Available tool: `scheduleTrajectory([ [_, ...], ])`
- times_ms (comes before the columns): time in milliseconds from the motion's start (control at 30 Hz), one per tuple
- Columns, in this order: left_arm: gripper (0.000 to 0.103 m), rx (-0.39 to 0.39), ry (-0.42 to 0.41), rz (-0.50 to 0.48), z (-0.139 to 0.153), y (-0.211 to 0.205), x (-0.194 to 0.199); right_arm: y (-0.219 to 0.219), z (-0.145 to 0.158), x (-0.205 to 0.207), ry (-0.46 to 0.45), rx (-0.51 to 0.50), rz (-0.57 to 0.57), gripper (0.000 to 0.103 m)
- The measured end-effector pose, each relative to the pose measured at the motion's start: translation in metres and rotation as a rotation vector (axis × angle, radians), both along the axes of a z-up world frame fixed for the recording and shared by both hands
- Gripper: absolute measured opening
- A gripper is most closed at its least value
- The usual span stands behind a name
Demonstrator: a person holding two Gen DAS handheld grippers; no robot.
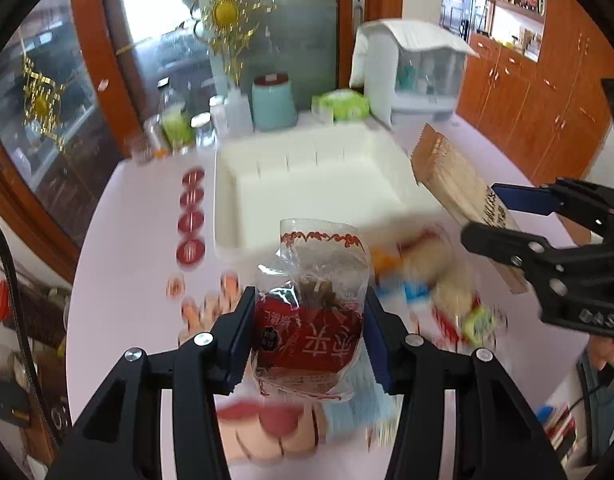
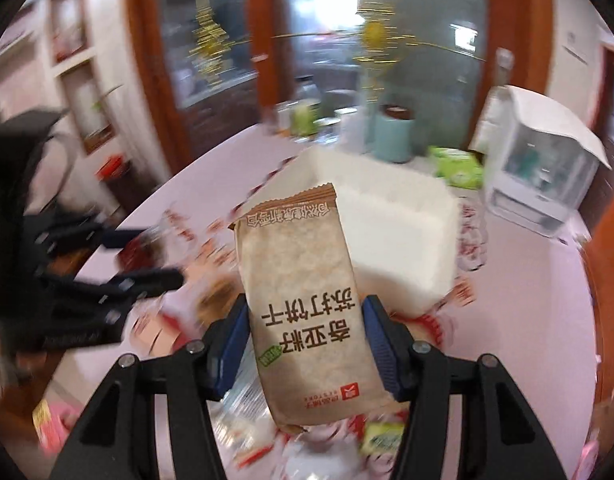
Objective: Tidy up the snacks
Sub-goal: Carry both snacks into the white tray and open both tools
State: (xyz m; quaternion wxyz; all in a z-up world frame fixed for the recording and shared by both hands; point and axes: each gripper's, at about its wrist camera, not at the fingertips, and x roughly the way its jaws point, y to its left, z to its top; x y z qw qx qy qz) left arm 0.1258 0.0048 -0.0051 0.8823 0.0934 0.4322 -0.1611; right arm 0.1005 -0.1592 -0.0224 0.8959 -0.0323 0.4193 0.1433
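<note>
Ahead of both hand-held grippers, the white bin (image 1: 307, 184) sits empty on the worktop (image 1: 147, 216), nearer the right hand-held gripper (image 2: 307, 344). That one clamps a brown cracker pack (image 2: 303, 280), long axis pointing at the bin. The left hand-held gripper (image 1: 309, 332) clamps a clear-and-red snack bag (image 1: 315, 300).

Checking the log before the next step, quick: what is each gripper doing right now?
Left gripper: shut on the red and clear snack packet, lifted off the table.
Right gripper: shut on the brown cracker packet, also lifted.
</note>
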Motion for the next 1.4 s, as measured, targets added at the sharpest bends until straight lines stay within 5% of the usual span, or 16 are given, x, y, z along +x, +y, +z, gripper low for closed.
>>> scheduleTrajectory([
  [300,0.048,0.005,-0.082,0.073,0.008,-0.03,0.109,-0.046,-0.009,0.113,0.072,0.118,-0.243,0.057],
  [633,0.056,0.011,-0.009,0.212,-0.048,-0.038,0.177,-0.052,-0.049,0.167,0.164,0.115,-0.329,0.058],
  [800,0.094,0.024,0.022,0.265,-0.065,-0.035,0.182,-0.052,-0.068,0.171,0.208,0.16,-0.328,0.058],
  [1033,0.095,0.003,0.048,0.254,-0.069,-0.033,0.179,-0.057,-0.074,0.168,0.227,0.158,-0.355,0.058],
  [1233,0.095,-0.089,0.022,0.267,-0.059,-0.028,0.168,-0.055,-0.069,0.163,0.221,0.118,-0.346,0.06],
  [1400,0.095,-0.09,-0.03,0.258,-0.047,-0.03,0.157,-0.053,-0.063,0.156,0.191,0.128,-0.341,0.062],
])
